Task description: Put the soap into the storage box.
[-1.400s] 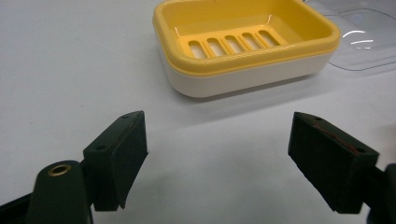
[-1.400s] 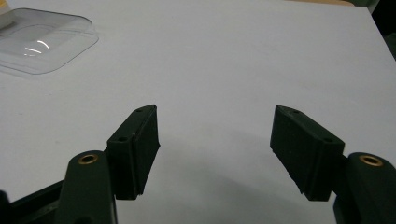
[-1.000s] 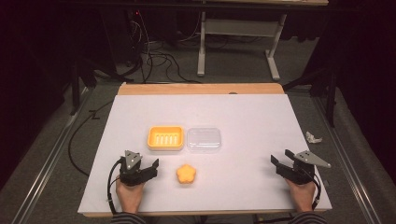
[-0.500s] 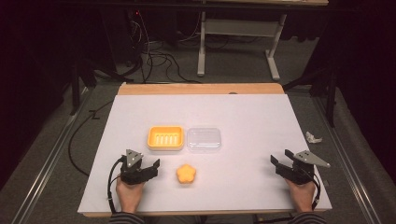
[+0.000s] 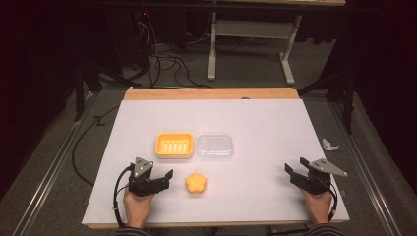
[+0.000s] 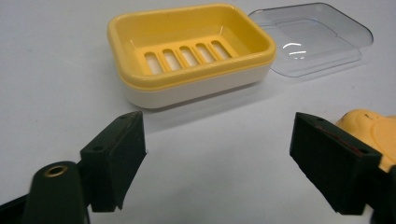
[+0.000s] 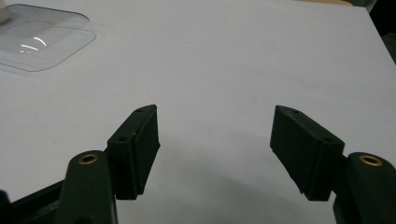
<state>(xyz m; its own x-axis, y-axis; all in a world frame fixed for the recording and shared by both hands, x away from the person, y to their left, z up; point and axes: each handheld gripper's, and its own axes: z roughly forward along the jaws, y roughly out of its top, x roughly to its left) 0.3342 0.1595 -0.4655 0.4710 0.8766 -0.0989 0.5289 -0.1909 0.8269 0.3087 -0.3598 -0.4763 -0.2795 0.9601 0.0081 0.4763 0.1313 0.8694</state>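
With both your left gripper (image 5: 164,178) and right gripper (image 5: 293,172) spread wide and empty, the yellow flower-shaped soap bar (image 5: 196,183) lies just right of your left one, so a hasty sideways approach could shove it across the white table (image 5: 255,118).

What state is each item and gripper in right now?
soap dish: empty, lid off, upright
clear lid: flat on table right of the dish
flower-shaped soap: loose on table, ungripped
left gripper: open, empty
right gripper: open, empty
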